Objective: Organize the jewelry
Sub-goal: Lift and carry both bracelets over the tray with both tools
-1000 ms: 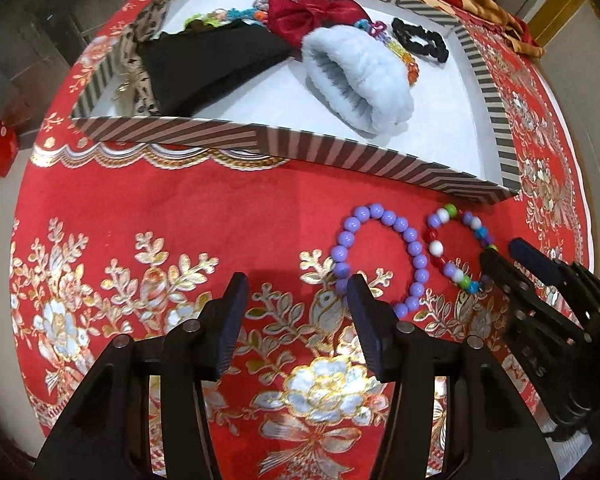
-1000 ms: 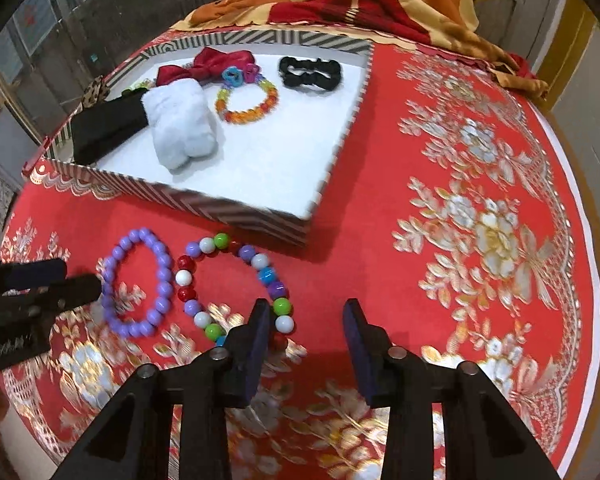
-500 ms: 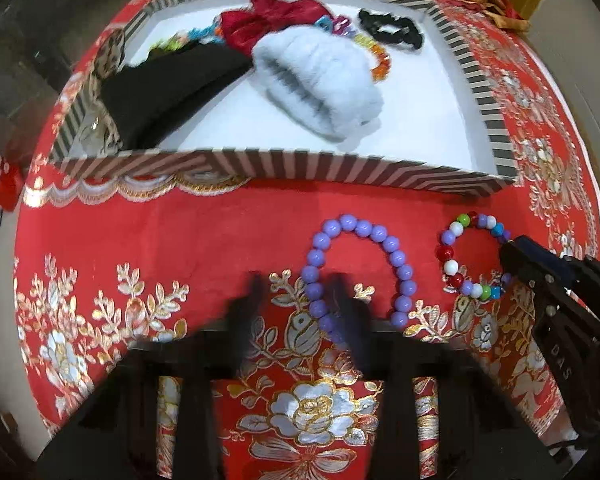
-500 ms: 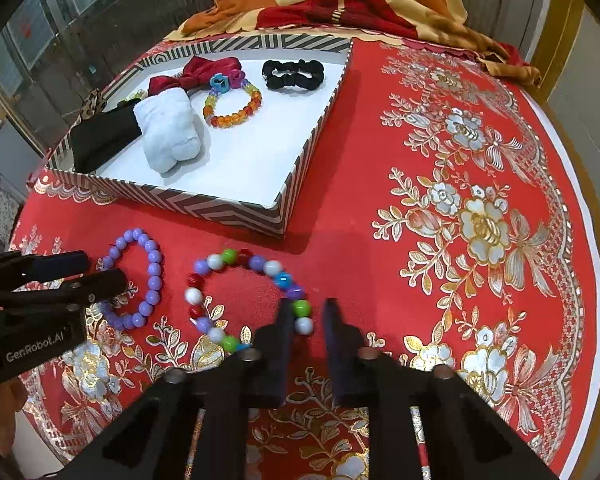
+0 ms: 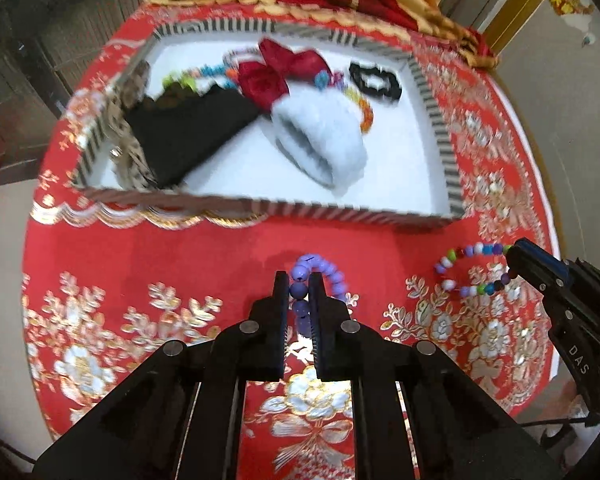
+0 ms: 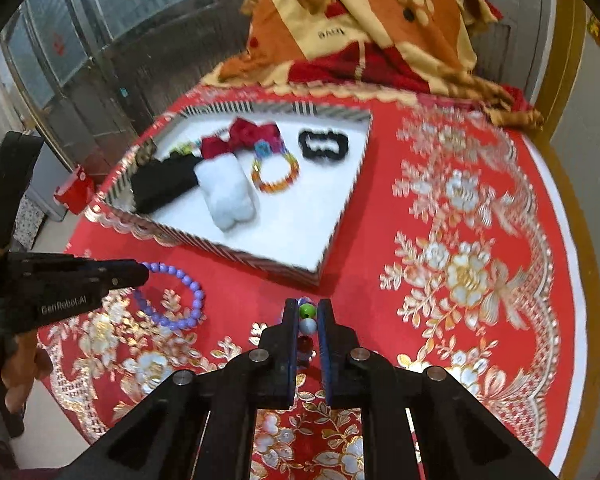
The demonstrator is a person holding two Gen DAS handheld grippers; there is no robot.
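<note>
Fig.: dual pick-up step, both bracelets gripped and lifting toward the striped tray [image 5: 259, 204]. Left gripper [image 5: 299, 280] is closed tight on the purple bead bracelet [image 5: 320, 268], pads pinching a bead w/ the rest of the loop hanging just beyond the tips, on the near side of the tray's front wall. Right gripper [image 6: 308, 308] is likewise clamped on the multicolour bead bracelet [image 6: 307, 312], green and white beads caught btwn the pads, near the tray's front-right corner; in the left view its free loop [image 5: 472, 268] hangs off the tongs, seemingly clear of the red embroidered cloth [image 5: 139, 264]. Tray already holds a white fluffy scrunchie [image 5: 320, 144], red bow [image 5: 275, 72], black scrunchie [image 5: 376, 80], orange bead bracelet [image 6: 275, 176] and a black cloth item [image 5: 195, 128]. Vs. earlier frames: left jaws stood wide, right partly open, bracelets flat on the cloth in front of the tray; the left jaws have just been closing on the purple beads, the right shut slightly sooner, and both loops now appear raised, tray looking smaller and further off. Next move, as judged: carry both over the front wall, lower onto bare white floor at the tray's right side, then release; swinging loops could snag the wall, so clearance is needed.
</note>
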